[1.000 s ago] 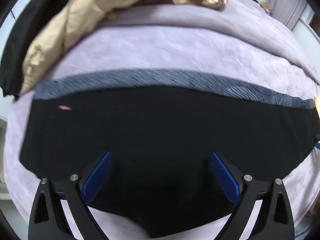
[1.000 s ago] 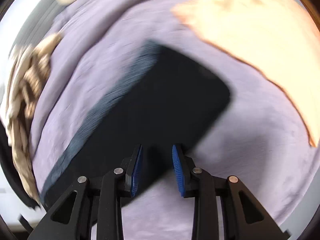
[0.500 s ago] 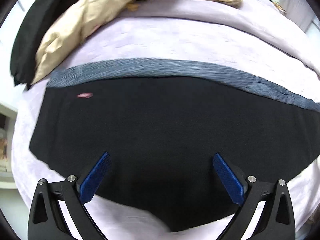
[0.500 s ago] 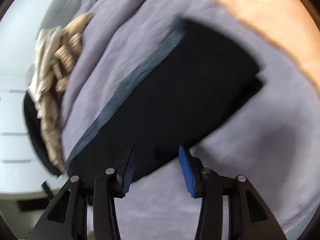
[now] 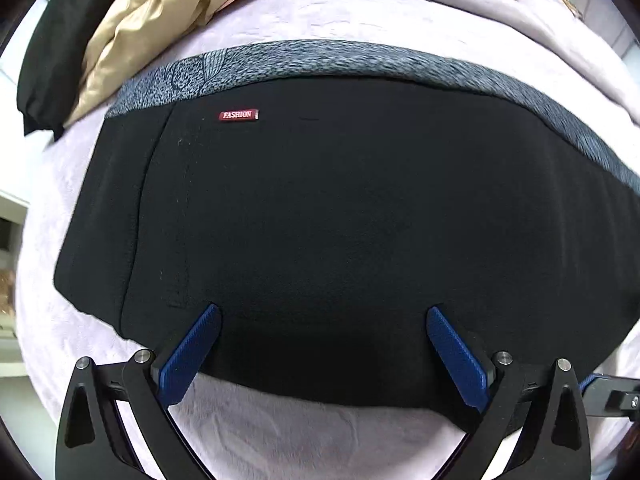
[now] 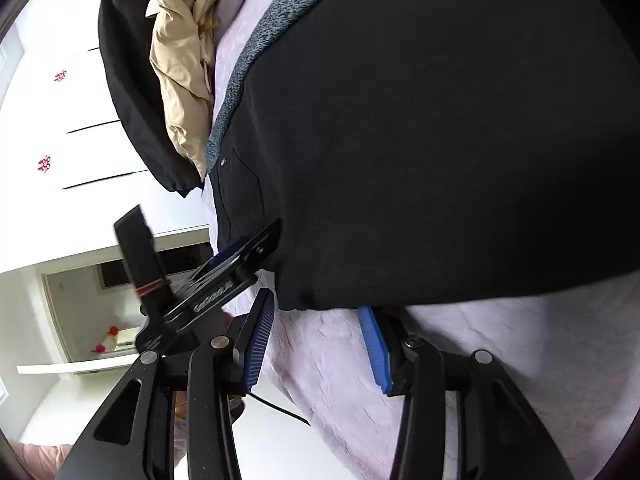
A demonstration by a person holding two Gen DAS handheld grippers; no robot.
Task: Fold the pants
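Left gripper (image 5: 322, 344), lower frame: blue pads spread wide over near hem of black pants (image 5: 340, 220), clamping nothing. Right gripper (image 6: 318, 340), lower centre: pads apart at hem corner, contact hard to judge. Pants flat on lilac bedspread (image 5: 280, 432), right portion cut off by frame edge. Grey waistband (image 5: 360, 58) along far edge; red label (image 5: 238, 115) upper left. Beige garment (image 5: 160, 28) and black jacket (image 5: 52, 40) upper left, partly cropped.
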